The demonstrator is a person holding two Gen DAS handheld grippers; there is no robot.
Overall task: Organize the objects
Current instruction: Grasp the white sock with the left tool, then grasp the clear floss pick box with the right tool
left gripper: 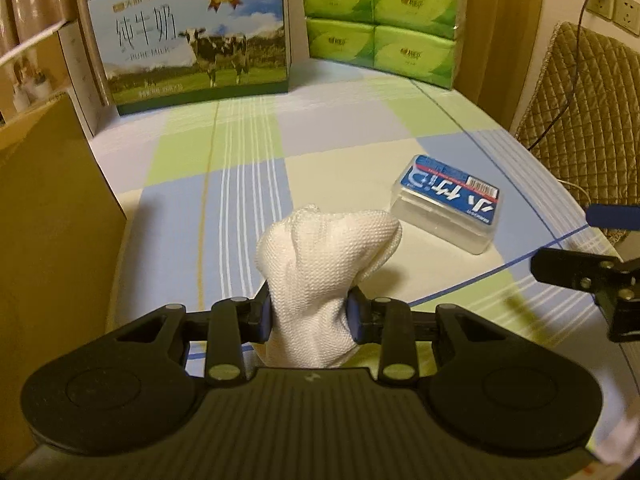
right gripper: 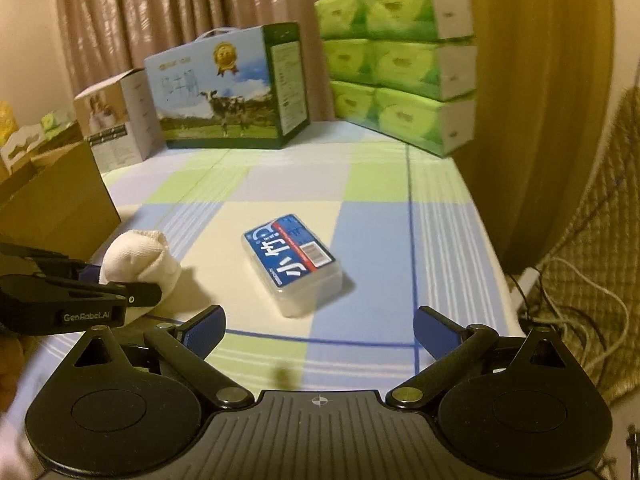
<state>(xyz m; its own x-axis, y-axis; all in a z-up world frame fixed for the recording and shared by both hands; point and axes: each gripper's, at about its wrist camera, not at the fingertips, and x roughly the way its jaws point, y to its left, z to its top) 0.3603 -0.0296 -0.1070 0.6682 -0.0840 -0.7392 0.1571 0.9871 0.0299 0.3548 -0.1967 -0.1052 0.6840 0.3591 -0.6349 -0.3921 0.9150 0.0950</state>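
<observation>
Left tongs [left gripper: 310, 316] pinch a bunched white knitted cloth [left gripper: 320, 264], held just above the checked worktop [left gripper: 240, 152]. Right tongs [right gripper: 318, 326], spread and empty, hover with a clear plastic box with a blue label [right gripper: 294, 262] lying ahead of them, between the fingers' line. A cardboard box [left gripper: 52, 220] stands left of the left tongs. Judged progress: cloth picked up, not yet placed; labelled box untouched.

Knitted cloth bundle [left gripper: 326, 268] — glossy clear-plastic case [left gripper: 448, 206].

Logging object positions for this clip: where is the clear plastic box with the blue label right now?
The plastic box lies on the checked cloth ahead of the open right gripper, right of the white cloth bundle.
</observation>
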